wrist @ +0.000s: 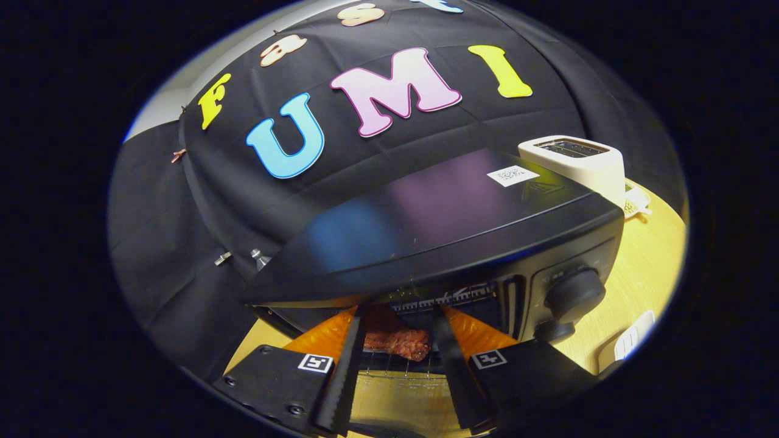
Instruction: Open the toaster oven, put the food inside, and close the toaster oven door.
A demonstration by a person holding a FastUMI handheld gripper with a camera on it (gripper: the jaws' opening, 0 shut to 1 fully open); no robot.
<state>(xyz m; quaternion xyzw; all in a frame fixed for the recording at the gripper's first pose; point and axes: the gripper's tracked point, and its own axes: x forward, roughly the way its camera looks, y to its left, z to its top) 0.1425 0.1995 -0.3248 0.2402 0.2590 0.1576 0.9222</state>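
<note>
One meat piece [398, 342] between gripper [398, 316] fingers

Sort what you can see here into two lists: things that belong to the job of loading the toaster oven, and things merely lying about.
Part of the job:
- toaster oven, open at the front
- food on the oven rack, between the fingers
- gripper, fingers spread, not pressing the food

Lying about:
- white toaster beyond the oven
- wooden table
</note>
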